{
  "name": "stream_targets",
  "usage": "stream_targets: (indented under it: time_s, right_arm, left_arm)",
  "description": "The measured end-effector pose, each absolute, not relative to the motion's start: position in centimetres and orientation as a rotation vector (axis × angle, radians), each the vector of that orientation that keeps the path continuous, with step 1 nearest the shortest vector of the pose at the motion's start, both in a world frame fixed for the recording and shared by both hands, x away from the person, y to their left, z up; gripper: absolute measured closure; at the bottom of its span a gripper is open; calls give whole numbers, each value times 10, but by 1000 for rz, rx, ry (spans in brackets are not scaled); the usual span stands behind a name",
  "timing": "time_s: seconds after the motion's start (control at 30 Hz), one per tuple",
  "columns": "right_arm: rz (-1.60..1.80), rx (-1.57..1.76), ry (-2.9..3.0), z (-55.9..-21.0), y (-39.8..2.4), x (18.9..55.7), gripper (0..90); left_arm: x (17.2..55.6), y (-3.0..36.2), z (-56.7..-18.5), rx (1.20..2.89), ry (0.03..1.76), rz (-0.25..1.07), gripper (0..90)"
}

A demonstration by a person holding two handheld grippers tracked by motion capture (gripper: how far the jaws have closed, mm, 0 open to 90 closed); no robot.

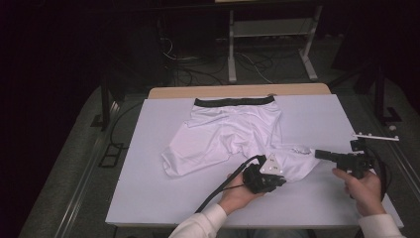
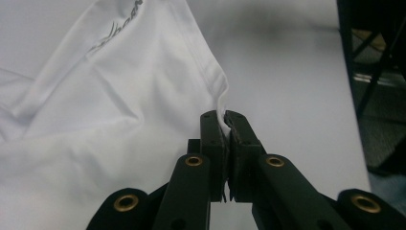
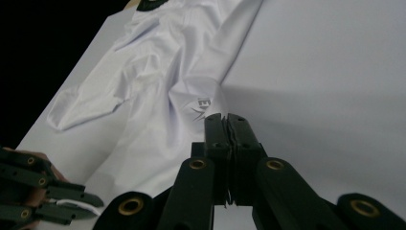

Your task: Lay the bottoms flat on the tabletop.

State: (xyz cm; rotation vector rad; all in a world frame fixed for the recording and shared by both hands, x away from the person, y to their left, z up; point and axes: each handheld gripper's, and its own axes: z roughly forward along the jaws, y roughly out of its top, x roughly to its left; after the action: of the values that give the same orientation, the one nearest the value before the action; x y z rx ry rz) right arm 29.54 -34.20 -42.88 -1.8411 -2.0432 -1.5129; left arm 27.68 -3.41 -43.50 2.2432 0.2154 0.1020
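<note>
Table [image 1: 148, 188]: white sheet under my shorts.
Left gripper [image 2: 226, 120]: I've clamped the near hem of the white shorts [image 1: 228, 136].
Right gripper [image 3: 225, 120]: I pinch their right leg edge.
Waistband [image 1: 233, 101]: black, far end.

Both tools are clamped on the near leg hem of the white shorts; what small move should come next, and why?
Probably draw the two tools apart along the hem. The left tool and right tool each pinch the edge of the white shorts, whose near leg lies creased and bunched on the table; tension would flatten it.
</note>
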Motion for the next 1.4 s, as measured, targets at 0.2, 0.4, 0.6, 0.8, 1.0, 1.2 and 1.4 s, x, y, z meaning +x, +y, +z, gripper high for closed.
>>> stream_targets:
  time_s: [0.2,0.4,0.6,0.8,1.0,1.2,1.4]
  right_arm:
    - [-1450,-1826,-2029,-435,-345,270,867]
    - [-1416,-1818,-2015,-437,-346,255,866]
    - [-1391,-1824,-1996,-441,-349,245,866]
    - [-1376,-1836,-1973,-443,-353,240,865]
    - [-1376,-1835,-1954,-443,-355,235,863]
    - [-1352,-1828,-1939,-446,-354,231,856]
    - [-1344,-1858,-1928,-444,-355,224,728]
  left_arm:
    - [265,-20,-440,2282,182,109,859]
    - [259,-14,-442,2270,182,93,859]
    - [249,-19,-445,2276,151,85,859]
    - [243,-23,-448,2291,116,84,859]
    - [239,-23,-447,2296,97,75,859]
    - [235,-21,-450,2306,78,61,859]
    - [235,-16,-453,2313,80,-48,776]
